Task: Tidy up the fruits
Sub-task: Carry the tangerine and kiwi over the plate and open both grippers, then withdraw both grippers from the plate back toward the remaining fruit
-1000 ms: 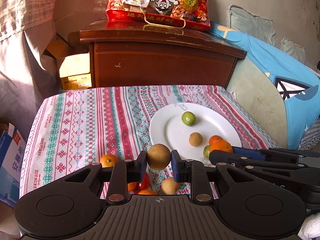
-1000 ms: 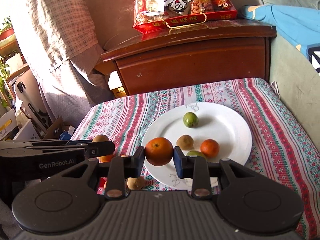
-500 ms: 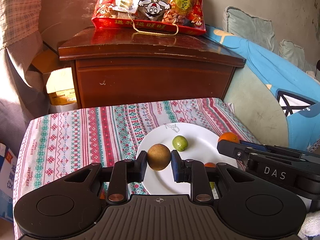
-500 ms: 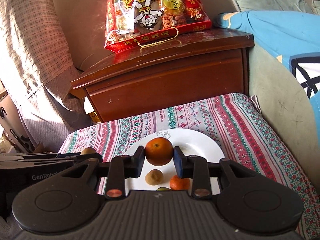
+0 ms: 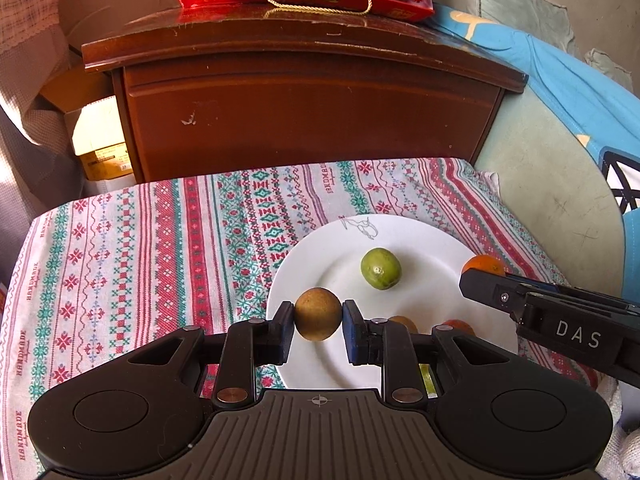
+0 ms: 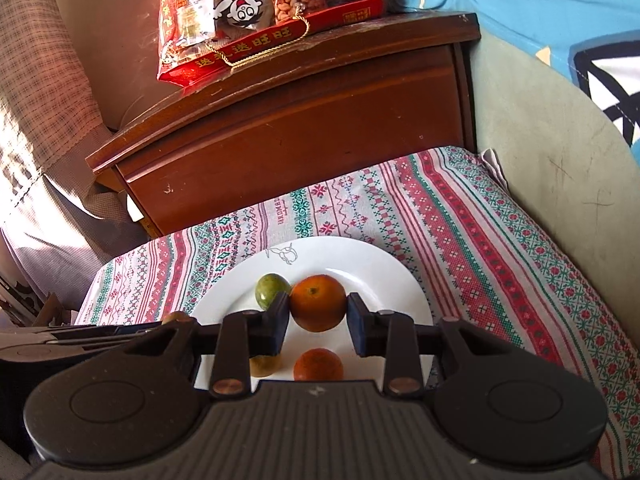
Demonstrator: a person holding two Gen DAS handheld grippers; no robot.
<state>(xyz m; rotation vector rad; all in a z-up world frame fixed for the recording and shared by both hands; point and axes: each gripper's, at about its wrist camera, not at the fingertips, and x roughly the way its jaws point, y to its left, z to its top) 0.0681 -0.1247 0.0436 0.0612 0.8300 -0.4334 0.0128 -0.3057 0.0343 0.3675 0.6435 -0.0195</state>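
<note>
A white plate [image 5: 424, 240] [image 6: 360, 256] sits on the patterned cloth. My left gripper [image 5: 318, 314] is shut on a brown round fruit [image 5: 318, 313] over the plate's left part. My right gripper [image 6: 318, 309] is shut on an orange [image 6: 318, 307] above the plate; the left wrist view shows it from the side [image 5: 480, 280], with the orange [image 5: 482, 265] at its tip. A green fruit [image 5: 380, 268] [image 6: 270, 288] lies on the plate. A second orange [image 6: 318, 364] and a brown fruit [image 6: 266, 364] lie on it nearer me, partly hidden.
A dark wooden cabinet [image 5: 304, 92] stands behind the table with a red snack bag [image 6: 256, 16] on top. A blue cushion [image 5: 580, 100] and a grey-green seat back [image 6: 552, 184] are at the right. A cardboard box [image 5: 100, 140] is at the left.
Both grippers moved forward over the plate with their fruits still held. The plate and cabinet now look closer and lower in both views.
</note>
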